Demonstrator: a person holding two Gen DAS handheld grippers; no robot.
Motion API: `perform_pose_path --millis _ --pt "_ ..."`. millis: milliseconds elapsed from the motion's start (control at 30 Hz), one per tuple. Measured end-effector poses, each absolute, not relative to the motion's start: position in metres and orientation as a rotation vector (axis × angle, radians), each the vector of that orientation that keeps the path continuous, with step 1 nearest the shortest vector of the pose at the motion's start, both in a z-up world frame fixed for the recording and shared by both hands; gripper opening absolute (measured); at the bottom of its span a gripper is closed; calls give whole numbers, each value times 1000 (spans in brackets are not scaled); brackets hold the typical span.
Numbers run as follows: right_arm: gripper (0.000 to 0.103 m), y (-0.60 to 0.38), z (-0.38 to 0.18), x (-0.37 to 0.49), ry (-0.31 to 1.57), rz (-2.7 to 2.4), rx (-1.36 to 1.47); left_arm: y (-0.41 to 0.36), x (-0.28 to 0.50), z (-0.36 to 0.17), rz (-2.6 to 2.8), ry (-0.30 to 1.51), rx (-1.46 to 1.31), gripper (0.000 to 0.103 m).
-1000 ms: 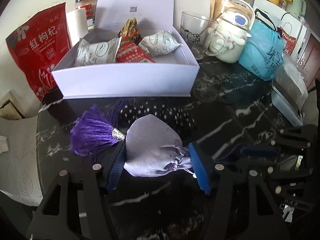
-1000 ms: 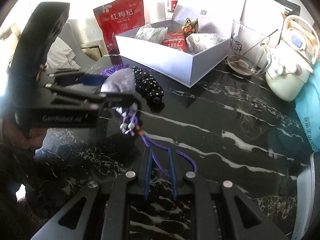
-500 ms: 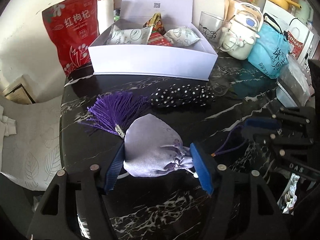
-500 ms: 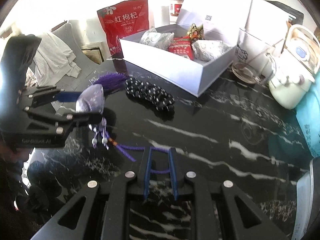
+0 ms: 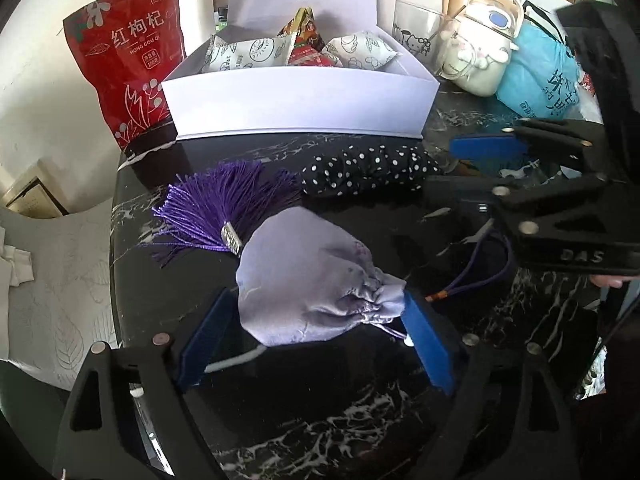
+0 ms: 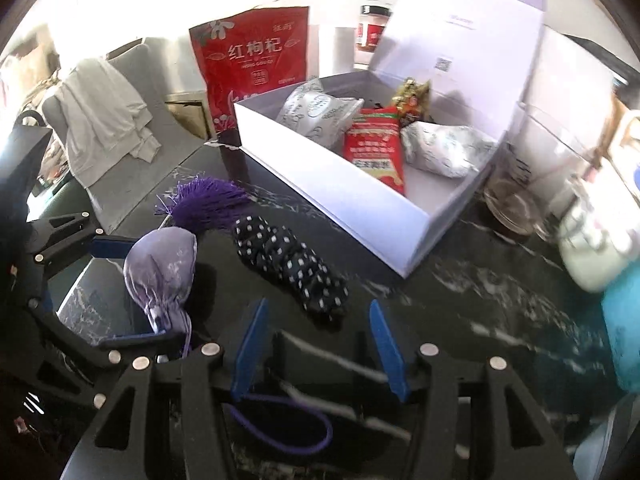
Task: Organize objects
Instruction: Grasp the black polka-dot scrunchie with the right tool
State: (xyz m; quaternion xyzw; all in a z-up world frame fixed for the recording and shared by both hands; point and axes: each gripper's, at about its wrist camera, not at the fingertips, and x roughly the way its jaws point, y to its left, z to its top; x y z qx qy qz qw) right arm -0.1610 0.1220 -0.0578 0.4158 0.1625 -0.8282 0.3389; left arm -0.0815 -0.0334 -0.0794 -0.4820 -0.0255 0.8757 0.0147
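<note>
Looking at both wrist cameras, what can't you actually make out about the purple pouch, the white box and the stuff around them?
- Left wrist view: the white box's front wall hides the snack packets' lower parts.
- Left wrist view: the right gripper covers part of the purple cord.
- Right wrist view: motion blur smears the white jug.
- Right wrist view: the lavender pouch hides where the tassel joins it.

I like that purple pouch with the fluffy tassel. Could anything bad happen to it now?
Maybe. The lilac pouch sits between the left gripper pads, whose jaws have just been opening, so it looks let go. Its purple cord loops under the right gripper, also just opened, and could snag. The tassel lies near the table edge and might slide off.
</note>
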Motion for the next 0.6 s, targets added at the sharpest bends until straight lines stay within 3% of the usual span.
perform_pose_path --millis 200,267,333,600 --pt "53 112 -67 -171 422 -2128 1086 -36 -85 -80 2731 -89 -1467 83" --pt "43 113 -69 -171 432 -2132 1101 -35 -84 -79 2738 -60 -1456 72" --pt "26 115 -72 -171 443 -2141 1135 -35 -84 -79 2731 -59 -1460 70" --pt "20 140 -65 -155 397 -2182 1128 -31 -82 -77 2718 -99 -1452 67"
